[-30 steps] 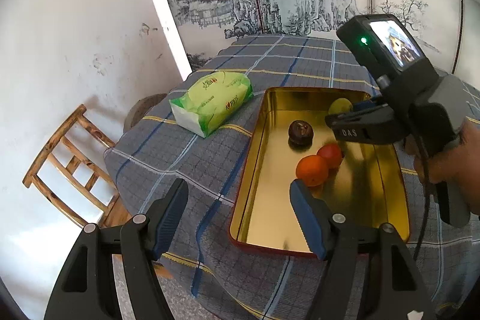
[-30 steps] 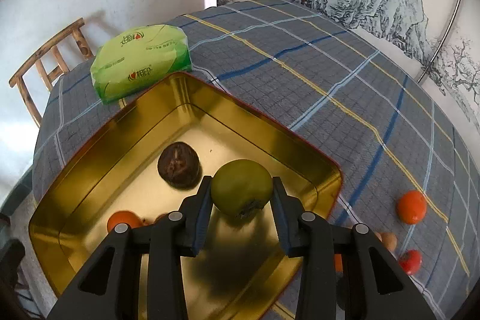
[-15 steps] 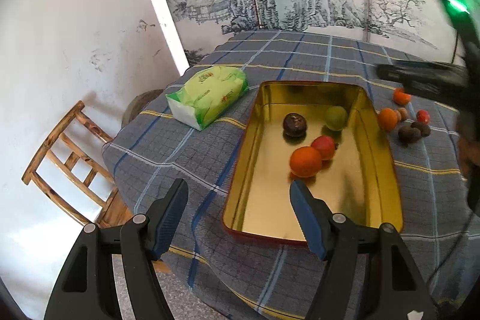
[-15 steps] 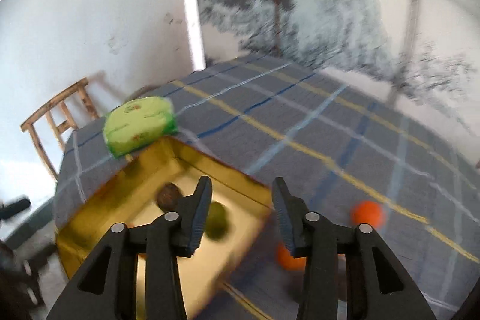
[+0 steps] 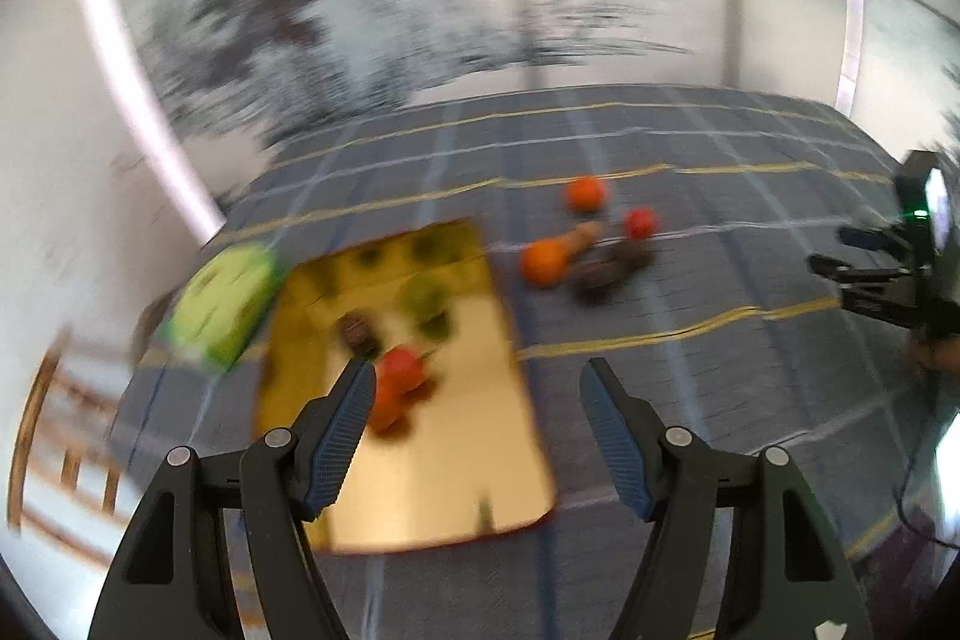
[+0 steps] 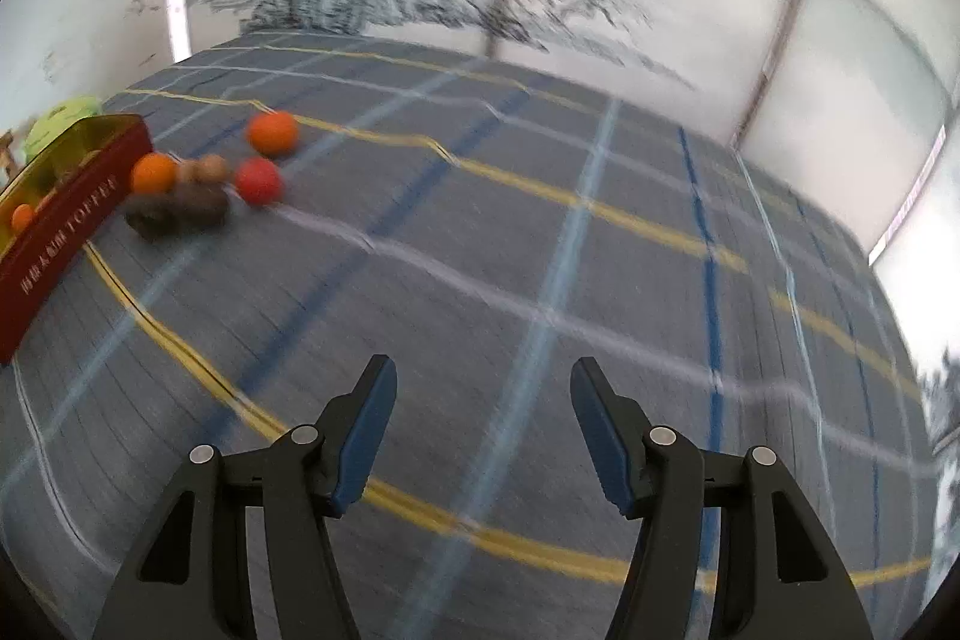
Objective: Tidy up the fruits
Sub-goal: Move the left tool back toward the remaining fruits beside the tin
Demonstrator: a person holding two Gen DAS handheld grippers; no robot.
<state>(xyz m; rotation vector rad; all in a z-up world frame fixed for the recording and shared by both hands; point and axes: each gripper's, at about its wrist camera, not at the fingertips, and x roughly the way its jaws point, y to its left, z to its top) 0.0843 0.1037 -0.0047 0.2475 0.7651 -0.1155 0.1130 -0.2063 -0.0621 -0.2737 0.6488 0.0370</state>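
Tablecloth (image 6: 540, 232), grey-blue plaid with yellow and blue lines, fills both views; both frames motion-blurred

Tin tray (image 5: 456, 436), gold inside, red outer wall with lettering, sits at the left end of the table. Green packet (image 5: 222, 304) just beyond its far-left corner

Fruit already in the tray, left wrist view: green fruit (image 5: 426, 295), dark brown one (image 5: 359, 331), red one (image 5: 403, 367), orange one partly behind the left finger

Loose cluster on the cloth just right of the tray: orange fruit (image 6: 273, 133) farthest back, second orange (image 6: 153, 173) nearest the tray wall, red fruit (image 6: 258, 181), two dark brown fruits (image 6: 180, 211) touching each other, a small tan one or two behind them, too blurred to count

Left gripper (image 5: 477, 430) hangs over the tray's near half, jaws spread, nothing between them

Right gripper (image 6: 483, 433) over bare cloth, well right of the cluster, jaws opening, empty

Judged step: between placements, several fruits in, the cluster not yet gathered. Next move calls for one gripper to swing to the cluster, straddle an outer fruit, likely the red or far orange, clear of its neighbours, then close gently; round fruit may roll if nudged
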